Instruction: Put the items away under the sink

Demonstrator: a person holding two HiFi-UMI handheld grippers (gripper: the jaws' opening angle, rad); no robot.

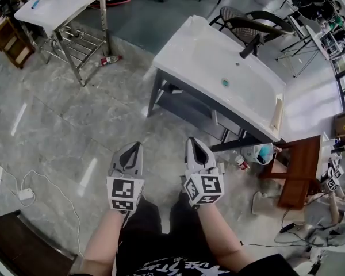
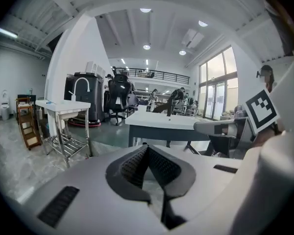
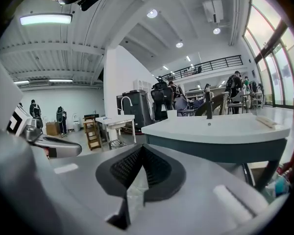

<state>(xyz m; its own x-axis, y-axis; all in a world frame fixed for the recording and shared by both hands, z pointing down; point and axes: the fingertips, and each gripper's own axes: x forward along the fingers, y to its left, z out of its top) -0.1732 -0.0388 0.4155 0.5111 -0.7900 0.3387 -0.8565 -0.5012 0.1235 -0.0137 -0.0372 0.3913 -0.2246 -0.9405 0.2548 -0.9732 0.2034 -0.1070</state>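
head view: left gripper [image 1: 132,149] and right gripper [image 1: 196,145] are held side by side in front of the person's body, well apart from the sink [image 1: 218,56]. a blue-and-white bottle [image 1: 259,153] and a small red-capped bottle [image 1: 240,163] stand on the floor [image 1: 75,125] just beside the sink's right-end legs, not yet on the dark shelf [image 1: 187,105] under the basin. judgement: tools are carried free between pickups.

left gripper view: jaws together at the tips [image 2: 147,148], nothing between them. it points roughly level at the sink's long side.

right gripper view: jaws together [image 3: 139,151], empty. the sink edge fills the right. a blue and red blur low at the far right is probably the bottles; i cannot tell.
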